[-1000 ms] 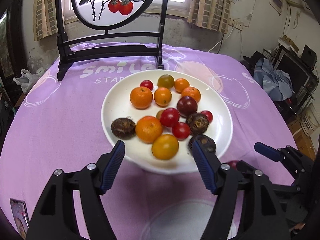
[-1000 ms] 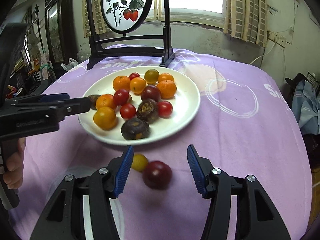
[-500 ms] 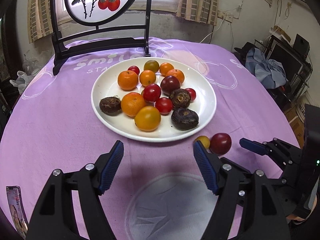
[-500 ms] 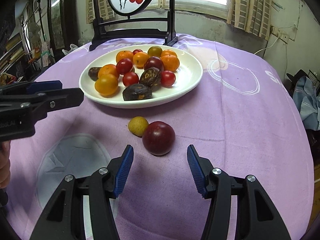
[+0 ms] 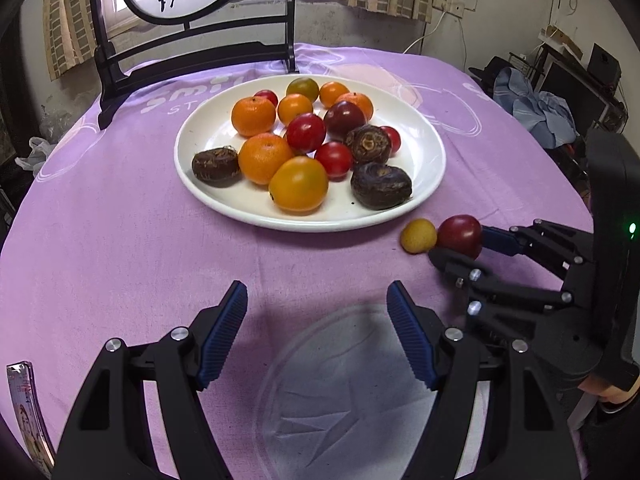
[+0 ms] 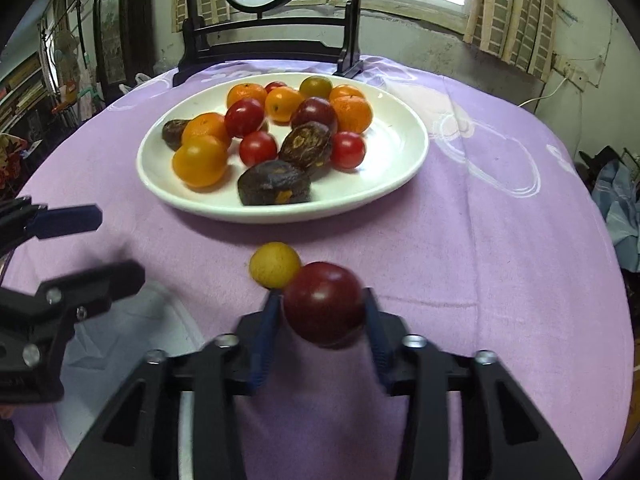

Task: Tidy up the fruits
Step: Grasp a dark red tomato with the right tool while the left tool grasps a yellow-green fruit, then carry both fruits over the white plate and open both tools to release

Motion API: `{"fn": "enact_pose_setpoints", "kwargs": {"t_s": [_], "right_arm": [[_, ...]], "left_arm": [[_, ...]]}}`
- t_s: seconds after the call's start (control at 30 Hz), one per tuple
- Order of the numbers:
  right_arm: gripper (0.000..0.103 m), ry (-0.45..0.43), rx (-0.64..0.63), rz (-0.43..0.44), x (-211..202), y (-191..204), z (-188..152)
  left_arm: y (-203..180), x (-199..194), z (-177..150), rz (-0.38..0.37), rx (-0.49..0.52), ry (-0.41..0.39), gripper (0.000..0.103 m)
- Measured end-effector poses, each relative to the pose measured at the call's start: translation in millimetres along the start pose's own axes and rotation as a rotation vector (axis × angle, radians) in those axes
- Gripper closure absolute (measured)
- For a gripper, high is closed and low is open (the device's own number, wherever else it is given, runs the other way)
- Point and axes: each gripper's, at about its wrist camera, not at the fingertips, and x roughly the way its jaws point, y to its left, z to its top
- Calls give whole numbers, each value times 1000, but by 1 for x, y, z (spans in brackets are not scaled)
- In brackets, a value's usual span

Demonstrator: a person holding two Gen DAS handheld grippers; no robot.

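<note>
A white plate holds several oranges, red tomatoes and dark brown fruits. On the purple cloth in front of it lie a small yellow fruit and a dark red fruit, touching each other. My right gripper is closing its jaws on the dark red fruit, and both blue pads meet its sides. My left gripper stands open over bare cloth near the front, left of those two fruits, with nothing between its fingers.
A black wooden stand with a round painted panel stands behind the plate. A phone lies at the near left table edge. Clothes and shelves lie beyond the table's right edge.
Both grippers sank toward the cloth. My right gripper moved forward around the dark red fruit and narrowed from wide open until its pads reached it. The left stayed open.
</note>
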Motion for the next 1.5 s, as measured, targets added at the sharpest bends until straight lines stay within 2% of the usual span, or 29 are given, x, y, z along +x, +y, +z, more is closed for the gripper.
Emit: {"fn": "enact_pose_setpoints", "kwargs": {"t_s": [0.2,0.5,0.77,0.83,0.87,0.93,1.2,1.33,1.5], "right_arm": [[64,-18,34,0,-13,-13,-3],[64,-41,73,-11,-38,-49,-23],[64,-78,135,2,-52,-72,-24],[64,-86,131,8,-54,-72,-24],[64,-87,126,7,-54,-71,-24],[64,-84,120,8,-53,-70,-24],[64,-76,93,18,-51,-56,-24],[64,-101,57,38,-58,-41,-18],[64,-139,4,64,-67,-18,9]], "left_arm": [[-14,5,-2,-11,31,9,32],[-56,26,4,-44,60,30,33],[-81,52,21,-33,92,30,51],[-85,57,26,-25,102,29,61],[-86,59,27,-12,113,22,76],[-87,58,28,-12,133,14,76],[-63,28,20,-63,110,14,76],[-48,-7,29,-52,119,-56,76],[-35,-35,50,-31,124,-129,76]]}}
